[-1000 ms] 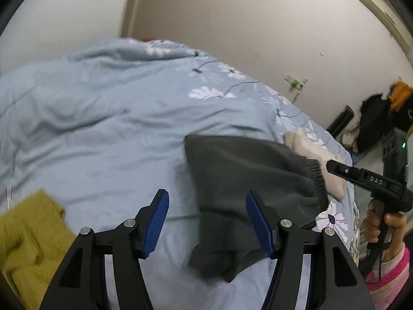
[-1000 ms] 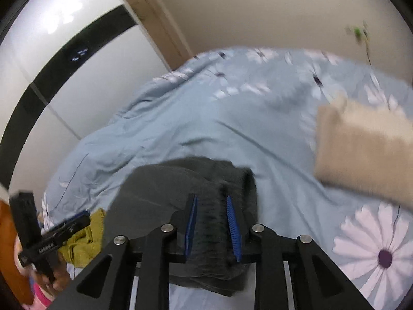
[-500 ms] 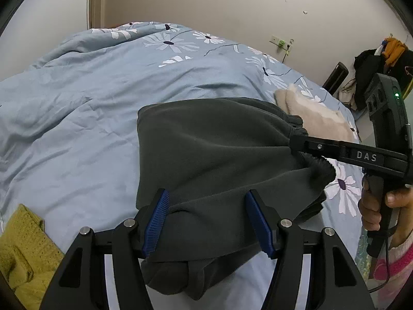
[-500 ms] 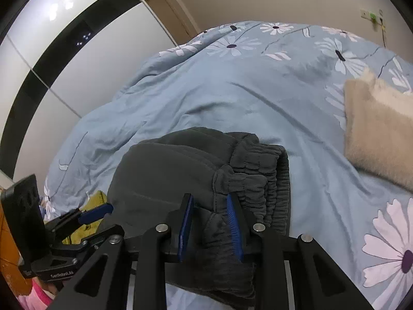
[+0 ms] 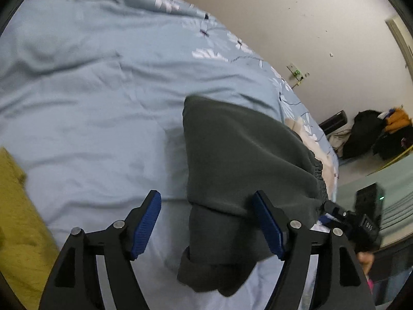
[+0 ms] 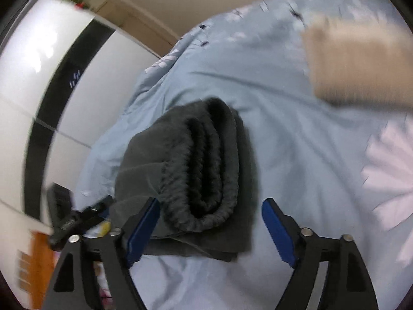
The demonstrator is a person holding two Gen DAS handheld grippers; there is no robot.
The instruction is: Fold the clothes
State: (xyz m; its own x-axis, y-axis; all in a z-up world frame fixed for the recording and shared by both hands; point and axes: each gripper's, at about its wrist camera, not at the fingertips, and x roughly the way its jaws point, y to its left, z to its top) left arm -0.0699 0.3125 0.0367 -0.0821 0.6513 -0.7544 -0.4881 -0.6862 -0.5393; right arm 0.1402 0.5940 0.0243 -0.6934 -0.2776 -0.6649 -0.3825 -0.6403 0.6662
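Observation:
Dark grey sweatpants [image 5: 240, 165] lie folded on the light blue floral duvet [image 5: 98, 98]. In the right wrist view the pants [image 6: 201, 170] show their elastic waistband doubled over on top. My left gripper [image 5: 206, 224] is open and empty, its right finger over the pants' near edge. My right gripper [image 6: 209, 230] is open and empty, just in front of the waistband. The right gripper also shows at the lower right of the left wrist view [image 5: 343, 214], at the pants' waistband end.
A mustard yellow knit garment [image 5: 18, 219] lies at the left on the bed. A folded beige fleece garment [image 6: 356, 62] lies at the far right. White wardrobe doors [image 6: 38, 82] stand at the left. Black bags [image 5: 371, 134] sit on the floor by the wall.
My right gripper has opened and let go of the waistband, and the pants now rest folded on the bed. Both grippers have shifted, and the views are motion-blurred.

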